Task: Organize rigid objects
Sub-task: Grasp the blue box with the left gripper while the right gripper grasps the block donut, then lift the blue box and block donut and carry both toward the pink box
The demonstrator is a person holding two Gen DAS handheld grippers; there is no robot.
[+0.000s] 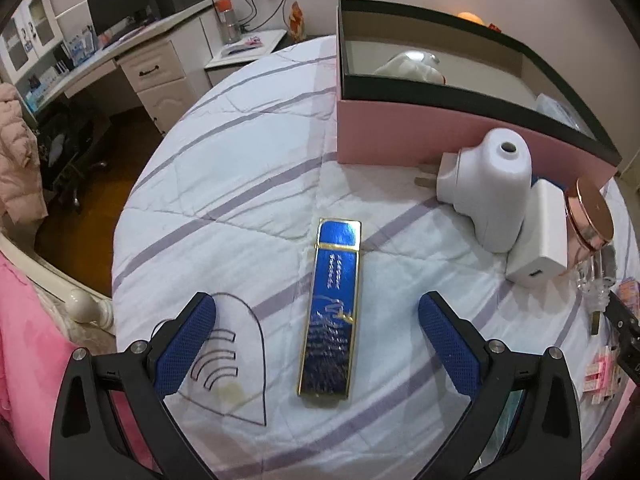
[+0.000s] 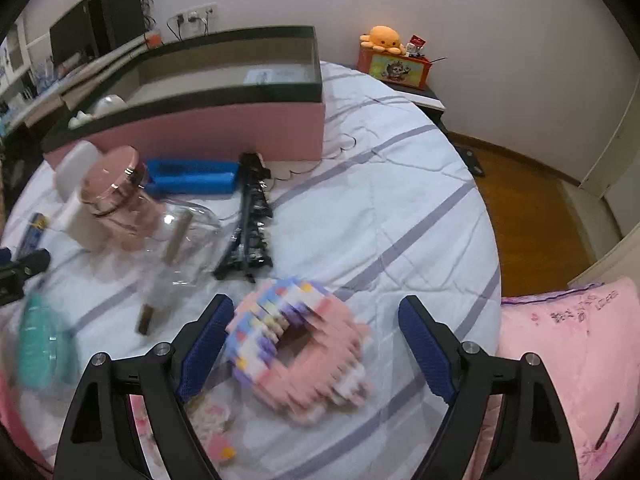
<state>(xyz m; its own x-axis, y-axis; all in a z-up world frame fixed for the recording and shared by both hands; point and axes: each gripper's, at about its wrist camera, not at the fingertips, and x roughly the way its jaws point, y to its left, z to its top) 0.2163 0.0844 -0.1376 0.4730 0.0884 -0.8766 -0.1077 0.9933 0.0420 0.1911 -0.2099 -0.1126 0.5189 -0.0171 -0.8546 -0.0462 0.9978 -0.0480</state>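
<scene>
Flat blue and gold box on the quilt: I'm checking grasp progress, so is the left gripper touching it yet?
Apart. The left wrist view shows the flat blue and gold box lying between the open left gripper, with bare quilt visible on both sides.

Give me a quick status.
Both grippers open, left, right. Blue box and pink block ring between fingers, untouched. Nothing blocking.

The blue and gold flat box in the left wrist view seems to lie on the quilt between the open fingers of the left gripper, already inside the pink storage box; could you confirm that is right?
Not quite. The blue and gold flat box does lie between the open fingers of the left gripper, but on the quilt outside the pink storage box, as the left wrist view shows.
</scene>
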